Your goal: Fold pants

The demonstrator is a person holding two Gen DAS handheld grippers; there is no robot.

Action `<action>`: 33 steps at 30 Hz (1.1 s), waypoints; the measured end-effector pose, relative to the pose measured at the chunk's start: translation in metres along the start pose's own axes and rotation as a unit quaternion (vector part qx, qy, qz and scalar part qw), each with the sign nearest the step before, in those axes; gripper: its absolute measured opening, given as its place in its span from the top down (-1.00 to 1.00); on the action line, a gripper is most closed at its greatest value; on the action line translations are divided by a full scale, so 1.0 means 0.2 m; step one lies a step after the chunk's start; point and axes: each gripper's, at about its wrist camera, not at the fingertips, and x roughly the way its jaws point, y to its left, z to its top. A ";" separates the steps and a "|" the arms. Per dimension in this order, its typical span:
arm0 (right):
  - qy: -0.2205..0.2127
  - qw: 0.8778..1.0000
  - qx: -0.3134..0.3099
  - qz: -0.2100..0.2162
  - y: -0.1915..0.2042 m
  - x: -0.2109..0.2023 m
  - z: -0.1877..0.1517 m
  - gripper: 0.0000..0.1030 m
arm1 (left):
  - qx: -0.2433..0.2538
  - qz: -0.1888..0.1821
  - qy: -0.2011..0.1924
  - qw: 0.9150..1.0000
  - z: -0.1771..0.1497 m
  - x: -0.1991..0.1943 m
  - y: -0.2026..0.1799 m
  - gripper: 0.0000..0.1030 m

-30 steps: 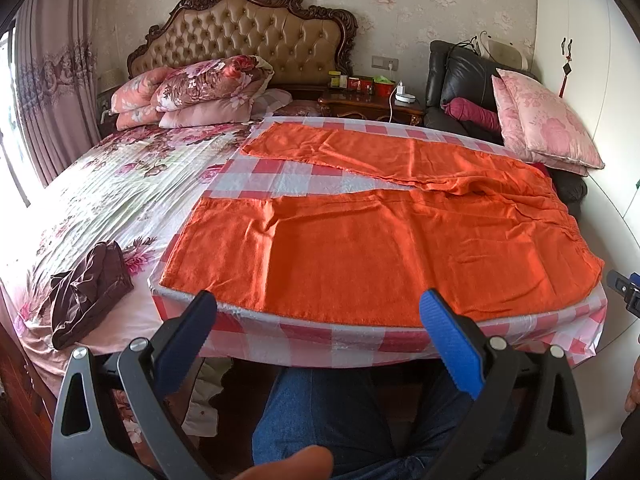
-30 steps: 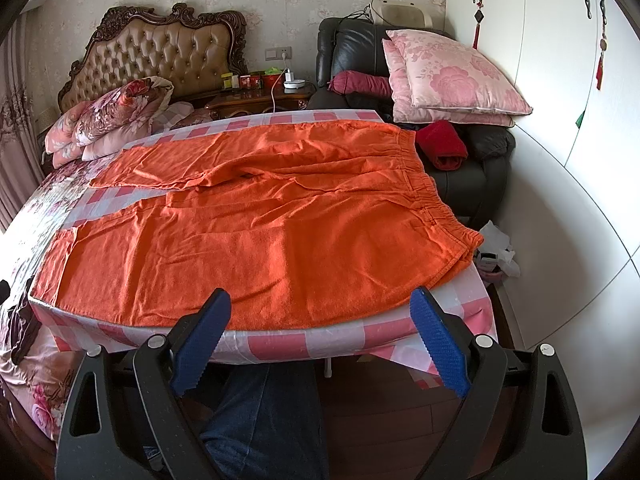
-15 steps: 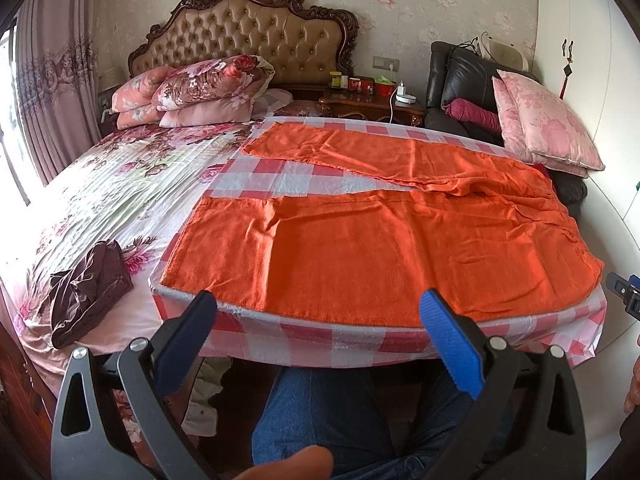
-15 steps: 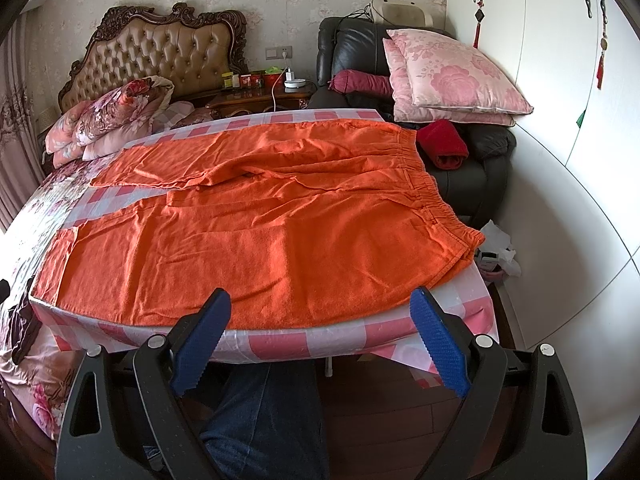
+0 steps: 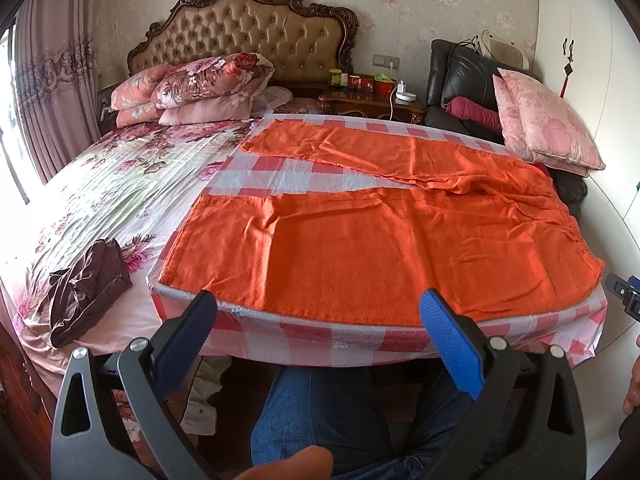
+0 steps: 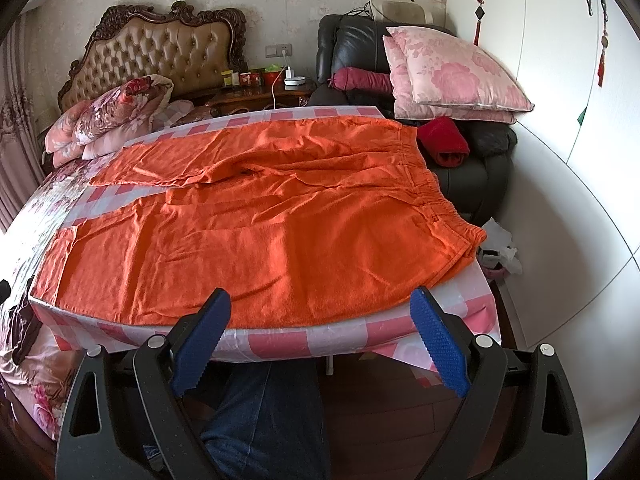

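Note:
Orange pants [image 5: 360, 248] [image 6: 260, 240] lie spread flat on a red-and-white checked board [image 5: 304, 340] [image 6: 280, 340] laid over the bed. The waistband is at the right, both legs run left and are splayed apart. My left gripper [image 5: 318, 310] hangs open in front of the board's near edge, nothing between its blue pads. Over on the right, my right gripper [image 6: 320, 308] is likewise open and empty, just short of the near edge of the pants. Neither gripper touches the cloth.
A dark brown garment [image 5: 86, 284] lies on the floral bedsheet at left. Pillows [image 5: 192, 88] stack by the headboard. A black armchair [image 6: 400, 60] with pink cushions stands at the right, white wardrobe doors [image 6: 560, 100] beyond. A person's jeans-clad legs [image 5: 320, 412] are below the grippers.

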 end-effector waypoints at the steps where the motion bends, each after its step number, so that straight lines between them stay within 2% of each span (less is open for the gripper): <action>1: 0.000 1.000 0.000 -0.001 0.00 0.00 0.00 -0.71 | 0.000 0.000 0.000 1.000 0.00 0.00 0.00 -0.97; 16: 0.005 1.000 0.002 0.001 -0.01 0.02 -0.01 -0.71 | -0.001 -0.002 0.002 1.000 -0.01 0.01 0.00 -0.97; 20: 0.003 1.000 0.004 0.015 -0.03 0.05 0.04 -0.71 | 0.006 -0.023 -0.005 1.000 0.05 0.06 0.03 -0.97; 22: 0.005 1.000 0.002 0.000 -0.08 0.10 0.13 -0.71 | 0.004 -0.021 -0.008 1.000 0.14 0.14 0.07 -0.97; 24: 0.016 1.000 0.007 0.004 -0.17 0.19 0.24 -0.71 | 0.001 -0.035 -0.009 0.999 0.25 0.27 0.12 -0.97; 27: 0.043 0.999 0.020 0.002 -0.31 0.37 0.42 -0.71 | -0.004 -0.059 0.020 0.998 0.44 0.53 0.21 -0.97; 29: 0.064 0.998 0.024 -0.014 -0.40 0.52 0.54 -0.71 | -0.009 -0.073 0.026 0.997 0.55 0.69 0.25 -0.97; 33: 0.107 0.993 0.035 -0.037 -0.58 0.85 0.78 -0.71 | -0.002 -0.093 0.070 0.993 0.75 1.02 0.31 -0.97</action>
